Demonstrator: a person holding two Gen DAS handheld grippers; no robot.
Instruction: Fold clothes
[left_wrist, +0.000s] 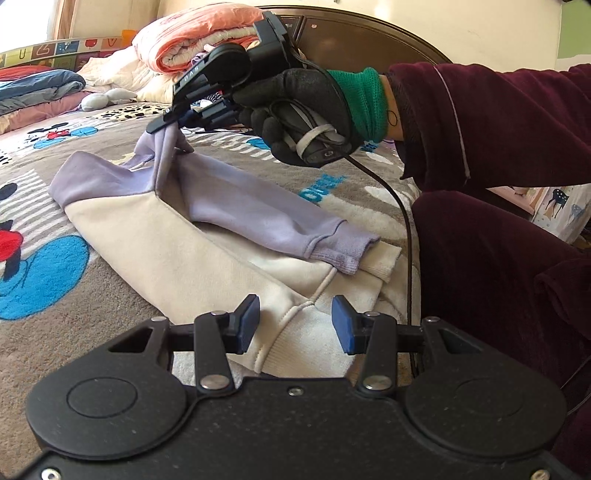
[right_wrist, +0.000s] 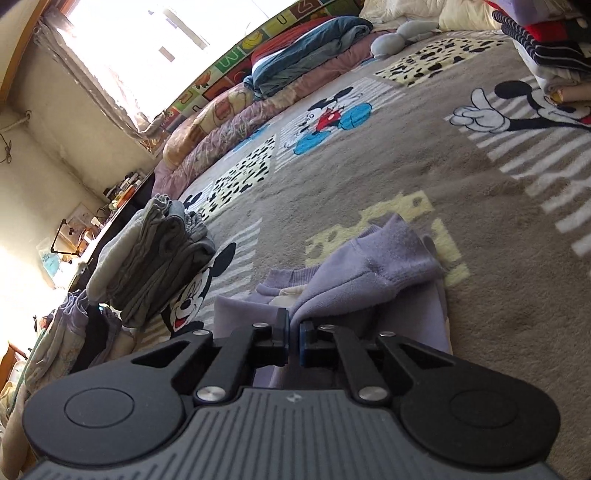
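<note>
A lilac and cream sweatshirt lies on a cartoon-print blanket, one lilac sleeve folded across its cream body. My left gripper hovers open just over the cream hem, blue pads apart with nothing between them. My right gripper, held by a black-gloved hand, is shut on the lilac shoulder fabric and lifts it off the bed. In the right wrist view that gripper pinches a bunched fold of the sweatshirt.
A stack of folded grey clothes stands on the blanket to the left. Rolled quilts and pillows line the far side by the headboard. A person in maroon clothing sits at the right, a black cable hanging nearby.
</note>
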